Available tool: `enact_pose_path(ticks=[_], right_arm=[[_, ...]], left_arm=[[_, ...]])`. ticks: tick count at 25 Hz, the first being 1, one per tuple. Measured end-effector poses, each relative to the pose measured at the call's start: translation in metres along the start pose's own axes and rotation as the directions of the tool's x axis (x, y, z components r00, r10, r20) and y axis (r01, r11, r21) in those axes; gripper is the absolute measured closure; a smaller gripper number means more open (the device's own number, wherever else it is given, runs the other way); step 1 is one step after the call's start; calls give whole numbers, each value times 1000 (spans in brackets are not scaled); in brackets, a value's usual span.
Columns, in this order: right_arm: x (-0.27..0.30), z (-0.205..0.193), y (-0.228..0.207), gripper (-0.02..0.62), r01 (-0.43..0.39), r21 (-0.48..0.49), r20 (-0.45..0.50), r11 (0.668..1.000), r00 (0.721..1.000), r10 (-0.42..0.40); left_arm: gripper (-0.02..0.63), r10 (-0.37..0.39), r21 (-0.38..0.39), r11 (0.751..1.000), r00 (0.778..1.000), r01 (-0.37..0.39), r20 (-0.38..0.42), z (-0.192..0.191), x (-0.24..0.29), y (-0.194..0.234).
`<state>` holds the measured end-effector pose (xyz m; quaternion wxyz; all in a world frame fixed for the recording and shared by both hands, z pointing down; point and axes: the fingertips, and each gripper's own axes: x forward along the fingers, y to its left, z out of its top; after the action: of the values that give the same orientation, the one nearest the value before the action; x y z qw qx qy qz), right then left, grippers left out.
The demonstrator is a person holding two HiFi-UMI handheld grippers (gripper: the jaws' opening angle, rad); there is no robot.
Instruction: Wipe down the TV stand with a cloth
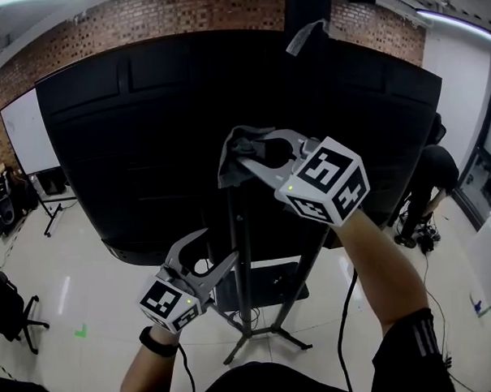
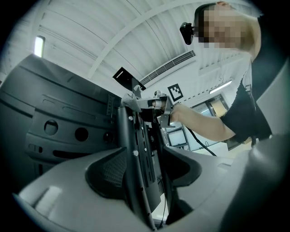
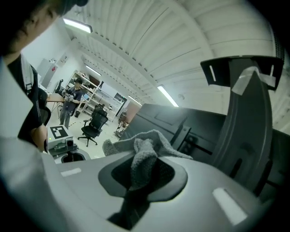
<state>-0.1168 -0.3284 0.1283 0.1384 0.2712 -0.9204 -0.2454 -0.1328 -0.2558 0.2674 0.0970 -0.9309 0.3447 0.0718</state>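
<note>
The TV stand's black upright post (image 1: 244, 264) rises behind the large black TV back (image 1: 145, 139). My right gripper (image 1: 256, 154) is shut on a grey cloth (image 1: 240, 155) and holds it against the top of the post. In the right gripper view the cloth (image 3: 145, 154) bunches between the jaws of that gripper (image 3: 142, 174), with the post (image 3: 247, 127) to the right. Lower down, my left gripper (image 1: 207, 254) is open. In the left gripper view the post (image 2: 131, 154) runs between that gripper's (image 2: 145, 174) spread jaws.
The stand's base plate (image 1: 265, 284) and splayed legs rest on the pale floor. A cable (image 1: 345, 309) hangs at the right. A whiteboard (image 1: 23, 132) and an office chair (image 1: 11, 311) stand at the left. A person (image 1: 431, 175) bends at the far right.
</note>
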Motion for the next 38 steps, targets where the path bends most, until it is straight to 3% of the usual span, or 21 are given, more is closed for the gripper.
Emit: enact_pose_path(ticks=[5, 12, 20, 23, 30, 38], right_arm=[[-13, -5, 8, 542, 83, -77, 82, 994, 994, -76], [-15, -37, 31, 541, 186, -265, 125, 946, 980, -158], [-10, -90, 49, 541, 174, -175, 143, 969, 978, -150], [-10, -104, 58, 541, 187, -220, 121, 957, 979, -164], [-7, -126, 84, 541, 177, -393, 133, 902, 982, -135], [6, -161, 135, 540, 55, -627, 80, 777, 997, -6]], left_arm=[[334, 18, 0, 1000, 1000, -18, -9, -4, 3, -1], [335, 44, -15, 999, 998, -45, -39, -18, 5, -8], [334, 84, -21, 996, 994, -86, -73, -34, 7, -17], [334, 112, -24, 993, 990, -114, -87, -41, 7, -18], [336, 185, -45, 980, 974, -192, -133, -71, 6, -20], [339, 241, -82, 963, 957, -256, -160, -107, -1, -26]])
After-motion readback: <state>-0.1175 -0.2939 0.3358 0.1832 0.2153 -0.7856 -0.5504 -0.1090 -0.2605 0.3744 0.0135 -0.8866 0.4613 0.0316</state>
